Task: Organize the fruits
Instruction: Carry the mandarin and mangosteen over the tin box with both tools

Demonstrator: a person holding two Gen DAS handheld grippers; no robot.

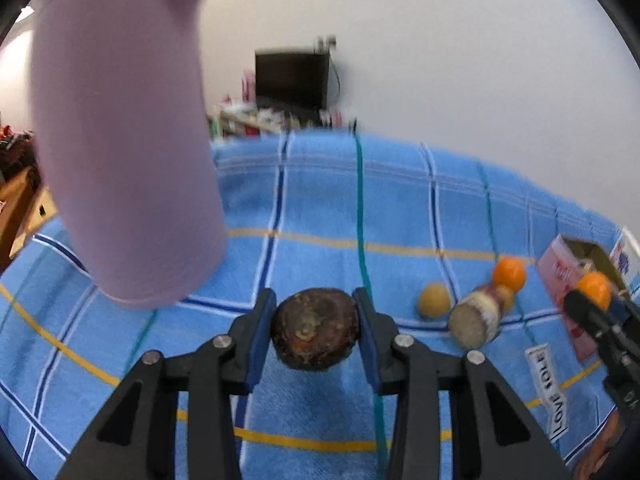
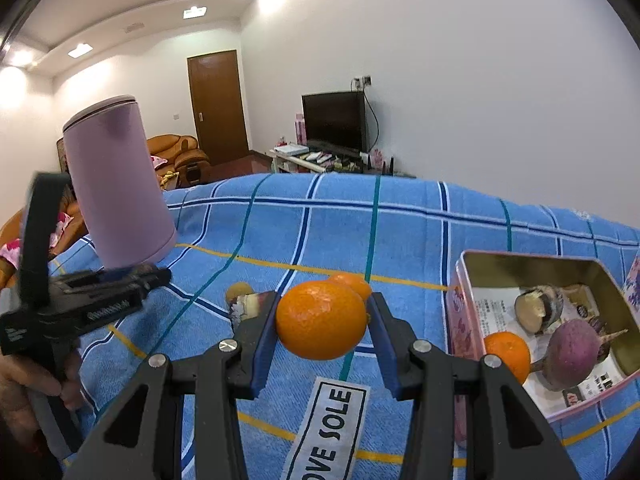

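Fingers [image 1: 263,336] of your left gripper [image 1: 316,332] clamp a dark brown fruit [image 1: 315,330]. Your right gripper [image 2: 322,322] clamps an orange [image 2: 321,322] near the tin [image 2: 520,258].

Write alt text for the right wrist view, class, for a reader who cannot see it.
The right tool grips a round orange mandarin above a blue checked cloth. To its right, an open pink metal tin holds another orange fruit, a purple round root and a cut dark-skinned piece. At left, the left tool reaches in front of a tall lilac cylindrical container.
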